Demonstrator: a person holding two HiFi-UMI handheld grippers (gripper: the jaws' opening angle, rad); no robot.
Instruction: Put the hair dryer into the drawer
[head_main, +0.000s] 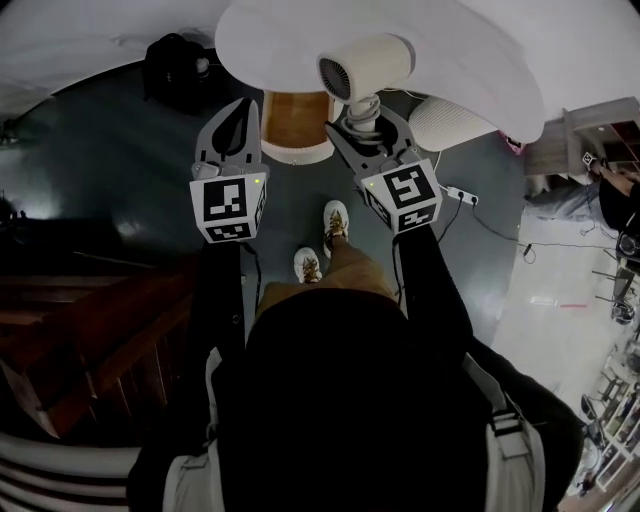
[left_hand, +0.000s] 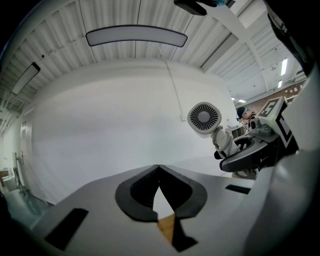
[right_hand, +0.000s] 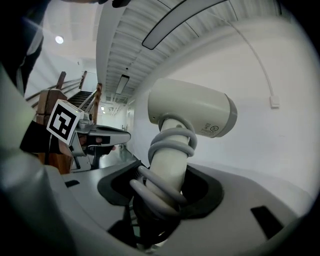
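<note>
Left claw (head_main: 243, 104): jaws shut together, empty; just short of the white rounded tabletop's (head_main: 270, 40) near edge
Drawer: wood-brown, white-rimmed open drawer (head_main: 295, 125); beneath that edge
Right claw (head_main: 368, 118): clamped on the cord-wrapped handle of the cream plastic hair dryer (head_main: 372, 62); dryer held above that edge

White round table (head_main: 480, 50), power strip (head_main: 460, 194), wooden stairs (head_main: 100, 330)

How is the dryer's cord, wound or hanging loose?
Wound: the cord coils several times around the handle of the dryer.
</note>
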